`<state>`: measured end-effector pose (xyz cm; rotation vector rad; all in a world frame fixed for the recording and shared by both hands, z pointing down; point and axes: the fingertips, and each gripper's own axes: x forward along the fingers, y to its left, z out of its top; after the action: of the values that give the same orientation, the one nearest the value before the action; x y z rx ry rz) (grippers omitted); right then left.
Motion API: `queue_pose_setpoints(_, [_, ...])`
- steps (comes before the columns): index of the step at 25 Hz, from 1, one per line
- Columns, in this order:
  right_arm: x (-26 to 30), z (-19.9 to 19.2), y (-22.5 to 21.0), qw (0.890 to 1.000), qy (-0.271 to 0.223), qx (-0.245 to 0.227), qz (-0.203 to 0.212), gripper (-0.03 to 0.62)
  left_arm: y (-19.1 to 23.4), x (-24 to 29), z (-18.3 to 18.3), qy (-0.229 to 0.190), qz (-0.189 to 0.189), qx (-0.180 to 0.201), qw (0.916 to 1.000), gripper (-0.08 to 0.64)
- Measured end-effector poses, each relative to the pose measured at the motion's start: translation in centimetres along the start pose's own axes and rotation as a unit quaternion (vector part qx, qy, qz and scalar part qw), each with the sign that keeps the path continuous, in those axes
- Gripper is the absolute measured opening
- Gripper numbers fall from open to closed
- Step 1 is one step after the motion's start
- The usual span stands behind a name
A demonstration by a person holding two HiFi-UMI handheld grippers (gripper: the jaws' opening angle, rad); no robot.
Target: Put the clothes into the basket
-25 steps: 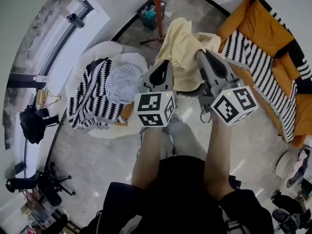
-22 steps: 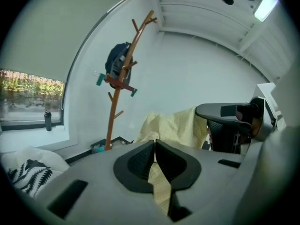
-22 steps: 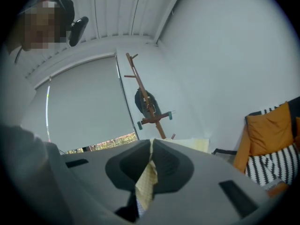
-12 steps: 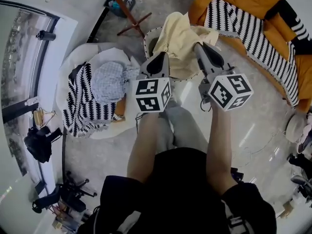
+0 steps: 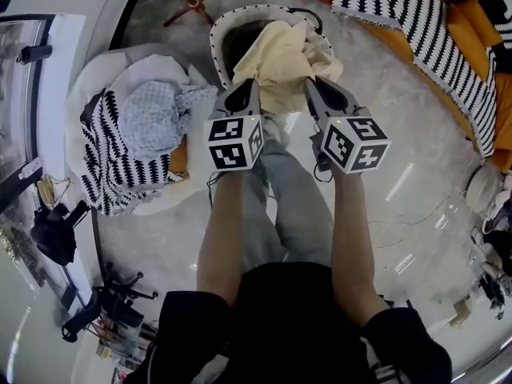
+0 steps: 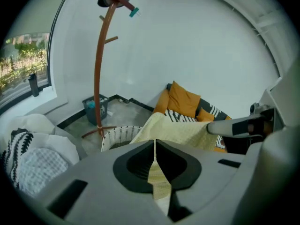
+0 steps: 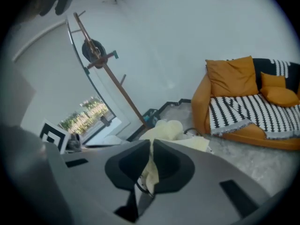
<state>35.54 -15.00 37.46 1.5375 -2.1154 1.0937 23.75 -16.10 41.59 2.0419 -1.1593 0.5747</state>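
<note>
A pale yellow garment (image 5: 276, 61) hangs bunched between both grippers, over the round black-and-white woven basket (image 5: 220, 32) at the top of the head view. My left gripper (image 5: 247, 85) is shut on one edge of the yellow garment (image 6: 180, 132), with cloth pinched between its jaws. My right gripper (image 5: 310, 83) is shut on the other side of the yellow garment (image 7: 161, 132). The basket (image 6: 115, 137) shows just beyond the left jaws. Much of the basket's inside is hidden by the cloth.
A white beanbag (image 5: 92, 74) at left carries a black-and-white patterned cloth (image 5: 104, 162) and a grey-white checked garment (image 5: 156, 114). An orange sofa with a striped throw (image 5: 424, 30) stands at upper right. A wooden coat stand (image 6: 101, 64) rises behind the basket.
Both grippers have come down with the yellow garment, from above the coat stand's foot to right over the basket. The view has tilted so the basket now lies under the cloth.
</note>
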Motion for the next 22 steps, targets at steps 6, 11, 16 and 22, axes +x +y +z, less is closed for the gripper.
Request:
queue_pose_setpoints(6, [4.1,-5.1,-4.1,0.995,0.036,-0.027,-0.093,0.021,3.8,2.7,-3.7,-0.002,0.025,-0.018,0.9995,0.017])
queue_pose_setpoints(11, [6.8,-8.8,-2.9,0.997,0.054,-0.015,-0.044,0.021,6.9,2.2,-7.3,-0.014,0.055,-0.064,0.9963,0.017])
queue_pose_setpoints(16, [8.8,-10.6,1.6,0.998,0.05,-0.032,0.028,0.015,11.2,0.0,-9.2,-0.043,0.099,-0.107,0.9884,0.017])
queue_pose_setpoints(22, [11.5,-11.8,9.2,0.987,0.074,-0.087,0.115,0.015,16.7,-5.8,-10.5,-0.092,0.168,-0.157,0.9689,0.017])
